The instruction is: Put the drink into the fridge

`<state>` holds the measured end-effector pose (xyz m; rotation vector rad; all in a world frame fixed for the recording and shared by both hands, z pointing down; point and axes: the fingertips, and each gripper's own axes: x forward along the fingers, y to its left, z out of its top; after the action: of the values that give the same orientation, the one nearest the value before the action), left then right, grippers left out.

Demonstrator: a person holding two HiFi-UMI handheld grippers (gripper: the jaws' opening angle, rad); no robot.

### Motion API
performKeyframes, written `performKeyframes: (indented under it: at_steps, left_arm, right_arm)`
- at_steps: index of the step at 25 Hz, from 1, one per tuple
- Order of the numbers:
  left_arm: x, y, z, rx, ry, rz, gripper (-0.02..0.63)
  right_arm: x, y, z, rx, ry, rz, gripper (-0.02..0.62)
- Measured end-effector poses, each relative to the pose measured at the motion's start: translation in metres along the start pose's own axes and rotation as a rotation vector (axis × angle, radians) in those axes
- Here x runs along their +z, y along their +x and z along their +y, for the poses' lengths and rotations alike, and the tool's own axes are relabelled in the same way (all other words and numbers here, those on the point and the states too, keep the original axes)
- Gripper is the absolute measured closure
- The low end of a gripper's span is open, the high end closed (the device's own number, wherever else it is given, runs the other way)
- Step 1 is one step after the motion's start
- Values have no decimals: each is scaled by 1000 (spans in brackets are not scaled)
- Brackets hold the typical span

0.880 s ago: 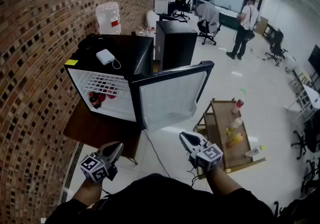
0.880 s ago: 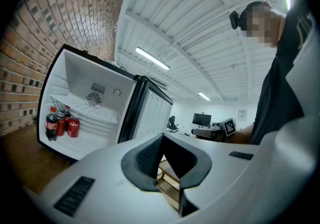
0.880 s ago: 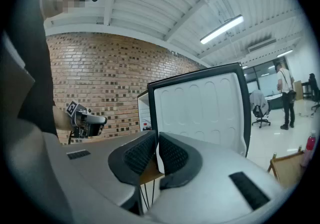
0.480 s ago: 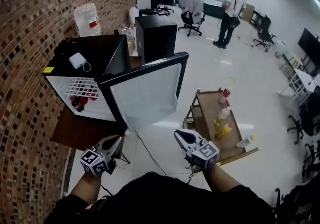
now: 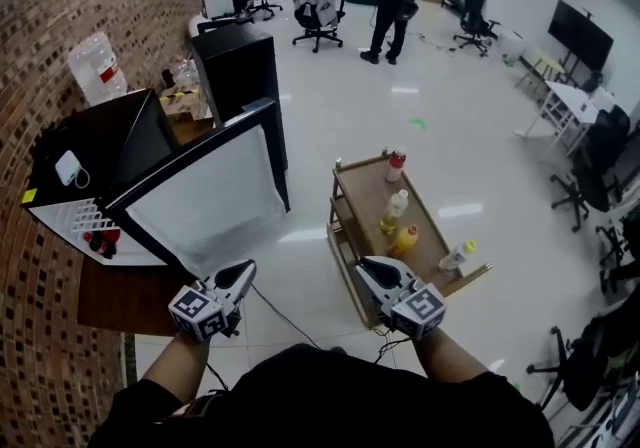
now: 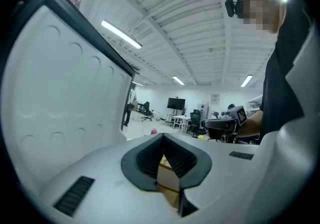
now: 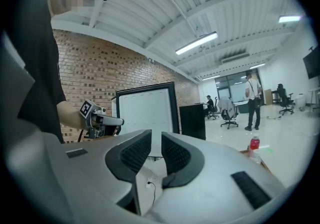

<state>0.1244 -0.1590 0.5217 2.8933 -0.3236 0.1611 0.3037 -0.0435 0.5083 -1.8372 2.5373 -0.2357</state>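
My left gripper (image 5: 244, 270): jaws shut, empty. Right gripper (image 5: 368, 267): jaws narrowly apart, empty. Mini fridge (image 5: 108, 141) far left, door (image 5: 200, 201) open; drink bottles (image 5: 397, 206) on table (image 5: 365, 194), right.

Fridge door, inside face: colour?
Fridge door inside is white, black-edged; best in head view.

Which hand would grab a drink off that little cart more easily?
Right. The right hand-held gripper hangs close to the wooden cart with the bottles, jaws slightly apart and empty. The left hand-held gripper sits by the open fridge door, jaws shut.
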Motion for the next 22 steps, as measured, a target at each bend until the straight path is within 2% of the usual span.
performKeyframes:
  at_steps: [7, 9, 11, 13, 19, 22]
  left_arm:
    - [-38, 138, -59, -165, 34, 65, 604]
    - [-48, 175, -74, -210, 38, 100, 467]
    - [-58, 211, -88, -250, 48, 132, 465]
    - [-67, 246, -105, -290, 51, 155, 401]
    - [-106, 339, -143, -384, 38, 228, 309]
    - [-135, 377, -149, -416, 63, 293, 257]
  right_arm:
    - [-20, -89, -85, -140, 24, -7, 508]
    - [-22, -111, -104, -181, 31, -8, 508]
    - [-24, -133, -122, -216, 34, -14, 508]
    - [-26, -155, -138, -252, 45, -19, 508]
    - [-39, -218, -177, -352, 70, -4, 508]
    - [-50, -239, -198, -403, 96, 2, 508]
